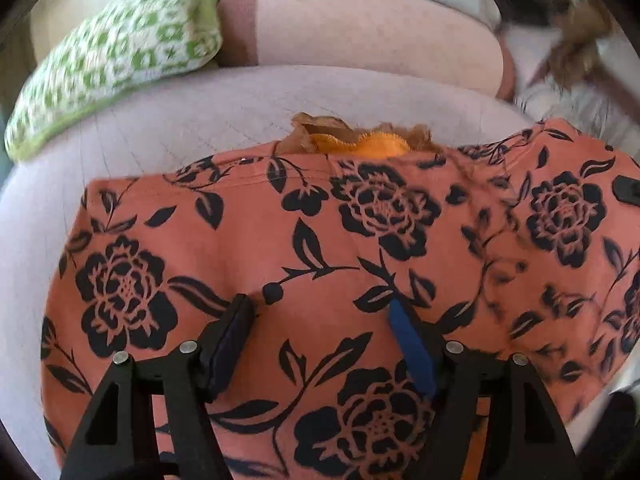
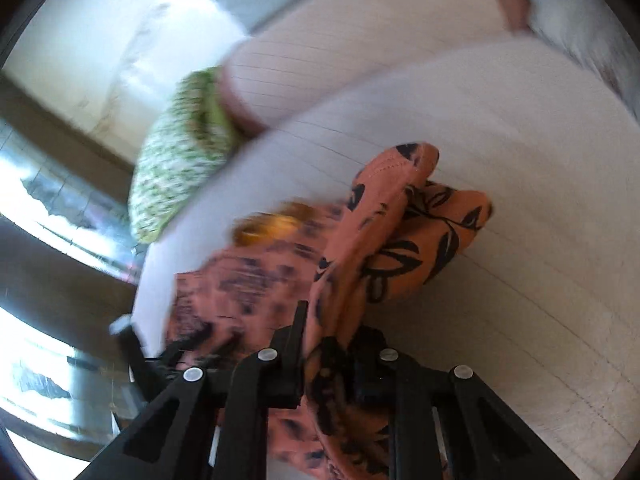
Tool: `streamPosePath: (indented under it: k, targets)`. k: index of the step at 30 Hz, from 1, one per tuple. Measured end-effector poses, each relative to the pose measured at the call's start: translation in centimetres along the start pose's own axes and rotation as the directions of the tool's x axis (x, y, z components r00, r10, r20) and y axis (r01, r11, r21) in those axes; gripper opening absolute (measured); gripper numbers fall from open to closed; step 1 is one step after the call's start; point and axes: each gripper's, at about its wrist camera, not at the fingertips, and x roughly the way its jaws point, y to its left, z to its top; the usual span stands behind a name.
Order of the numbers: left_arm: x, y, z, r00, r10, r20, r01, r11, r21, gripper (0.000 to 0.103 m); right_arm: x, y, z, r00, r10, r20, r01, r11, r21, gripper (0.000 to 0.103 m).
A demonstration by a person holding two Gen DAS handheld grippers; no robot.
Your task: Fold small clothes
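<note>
An orange garment with black flower print [image 1: 320,240] lies spread on a pale quilted surface [image 1: 180,128]. An orange and brown cloth [image 1: 360,142] pokes out beyond its far edge. My left gripper [image 1: 320,312] is open just above the garment, its fingers apart and nothing between them. My right gripper [image 2: 324,328] is shut on a bunched fold of the same garment [image 2: 400,232] and holds it up off the surface. The right gripper's black fingertip [image 1: 628,190] shows at the right edge of the left wrist view.
A green and white patterned cushion [image 1: 120,52] lies at the back left, also in the right wrist view [image 2: 180,168]. A pink bolster pillow [image 1: 360,28] lies behind the garment. Brown and white fluffy things [image 1: 568,40] sit at the back right.
</note>
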Motion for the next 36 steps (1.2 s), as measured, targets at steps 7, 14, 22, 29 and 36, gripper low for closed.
streamPosePath:
  k: [7,14,22,29,36]
  targets:
    - [-9.6,8.7,-2.4,0.978,0.025,0.209,0.019,0.979,-0.205,0.071,4.0,15.6,-0.2,0.998,0.044,-0.049,-0.049,0.993,-0.105,0.018]
    - [-9.9,15.0,-7.1,0.990,0.056,0.129,-0.005,0.933,-0.360,0.071,18.6,21.7,-5.7,0.952,0.114,-0.285,-0.142,0.987,-0.079,0.070]
    - [-9.5,10.4,-6.5,0.968,-0.180,0.174,0.225,0.931,-0.287,0.071,7.7,15.4,-6.2,0.970,0.244,-0.005,-0.244,0.968,-0.057,0.090]
    - [-5.2,9.2,-6.0,0.977,-0.210,0.031,0.207,0.907,-0.367,0.070,6.7,9.6,-8.6,0.972,0.235,-0.014,-0.235,0.972,-0.016,0.091]
    - [-6.5,9.7,-4.1,0.962,-0.273,0.024,0.265,0.903,-0.339,0.022,10.3,9.3,-10.8,0.963,0.240,-0.119,-0.246,0.968,-0.038,0.090]
